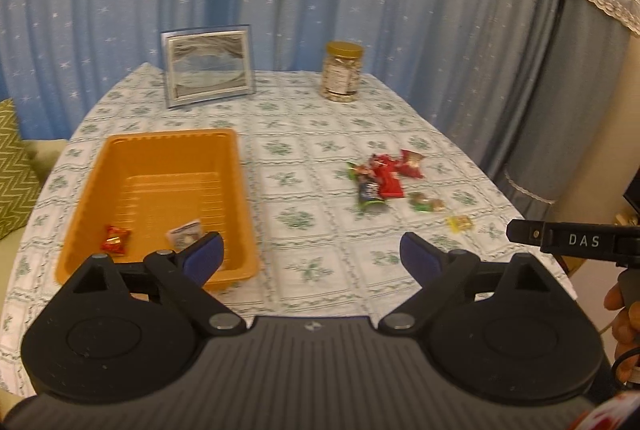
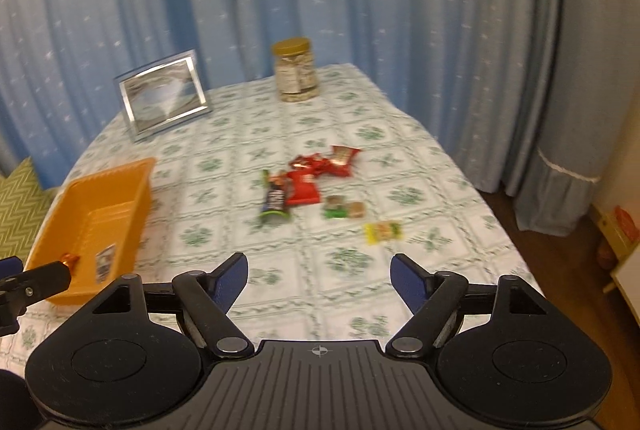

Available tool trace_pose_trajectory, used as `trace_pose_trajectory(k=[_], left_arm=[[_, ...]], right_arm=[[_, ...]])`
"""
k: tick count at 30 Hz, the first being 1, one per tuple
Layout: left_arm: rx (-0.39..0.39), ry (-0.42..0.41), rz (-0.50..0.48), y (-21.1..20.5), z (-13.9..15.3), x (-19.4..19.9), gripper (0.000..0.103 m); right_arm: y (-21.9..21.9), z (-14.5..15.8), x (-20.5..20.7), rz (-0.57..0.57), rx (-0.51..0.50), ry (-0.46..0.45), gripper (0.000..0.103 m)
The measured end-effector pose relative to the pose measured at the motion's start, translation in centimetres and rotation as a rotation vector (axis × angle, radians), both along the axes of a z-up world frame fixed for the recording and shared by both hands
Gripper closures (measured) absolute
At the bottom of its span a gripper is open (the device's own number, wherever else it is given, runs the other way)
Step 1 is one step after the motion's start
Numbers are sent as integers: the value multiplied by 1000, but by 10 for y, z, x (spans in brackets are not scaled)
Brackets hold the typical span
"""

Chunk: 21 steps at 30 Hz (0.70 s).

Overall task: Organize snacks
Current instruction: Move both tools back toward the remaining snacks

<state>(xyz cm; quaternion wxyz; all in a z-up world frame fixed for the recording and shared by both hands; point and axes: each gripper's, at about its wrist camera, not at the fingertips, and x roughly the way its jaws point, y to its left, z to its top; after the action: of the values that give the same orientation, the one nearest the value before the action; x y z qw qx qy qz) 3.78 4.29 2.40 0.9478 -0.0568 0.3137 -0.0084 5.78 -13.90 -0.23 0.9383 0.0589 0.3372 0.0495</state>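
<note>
Between the jaws of the left gripper [image 1: 310, 256] nothing but bare cloth, both blue pads spread wide; same with the right gripper [image 2: 319, 275], spread and empty over the worktop [image 2: 280, 134]. Beyond them, loose snacks [image 2: 308, 178] clustered mid-cloth, a yellow sweet [image 2: 382, 232] lying apart nearer the edge, and off to the left the orange tray [image 1: 120, 150] with a red sweet [image 1: 116, 239] and a pale packet [image 1: 185, 233] already inside. Likely trouble: overlapping wrappers, so two lifted at once or one slipping free; thin foil pushed flat instead of pinched; the light tray nudged by a careless drop. Only from the left wrist, the tray's whole floor and a hand [image 1: 624, 326] on the other handle; only from the right wrist, floor and a box beyond the worktop's right edge.
</note>
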Motion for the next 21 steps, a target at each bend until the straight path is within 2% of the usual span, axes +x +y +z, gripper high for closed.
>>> trace_pose_trajectory(k=[4,10,21], left_arm=[[-19,4,-27,-13,-1,8,9],[-1,2,-43,-29,-3,20,9],[17,-53,-66,-49,-6,43,9]], right_arm=[[-18,-1,-1,-35,11,2,24],[-40,-3,-2,-84,41,-3,24],[-70,-8,5,-137,52,-10,24]])
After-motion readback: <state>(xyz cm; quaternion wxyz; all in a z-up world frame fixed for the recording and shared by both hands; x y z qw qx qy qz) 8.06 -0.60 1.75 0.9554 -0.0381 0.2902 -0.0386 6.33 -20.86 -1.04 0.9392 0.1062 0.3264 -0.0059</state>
